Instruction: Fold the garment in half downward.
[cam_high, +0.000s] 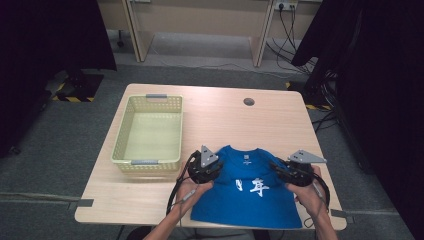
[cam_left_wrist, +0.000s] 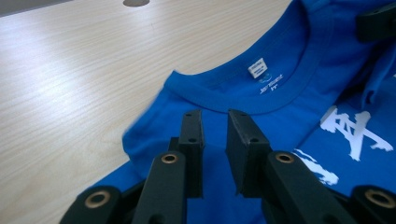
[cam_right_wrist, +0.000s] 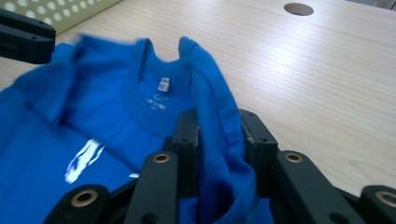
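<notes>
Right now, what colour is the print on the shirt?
White, on the blue shirt; clearest in the high view.

The shirt (cam_high: 250, 192) was blue with white print; the basket (cam_high: 120, 145) pale yellow; the table (cam_high: 225, 120) light wood.

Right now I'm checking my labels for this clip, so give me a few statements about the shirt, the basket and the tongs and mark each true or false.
1. The blue T-shirt lies inside the basket. False: it lies on the table, beside the yellow basket.
2. The right tongs pinch a fold of the shirt. True.
3. The shirt bears white print on its front. True.
4. The basket holds folded clothes. False: nothing lies in it.
5. The left tongs sit by the shirt's collar. True.
6. The shirt is red. False: it is blue.
</notes>
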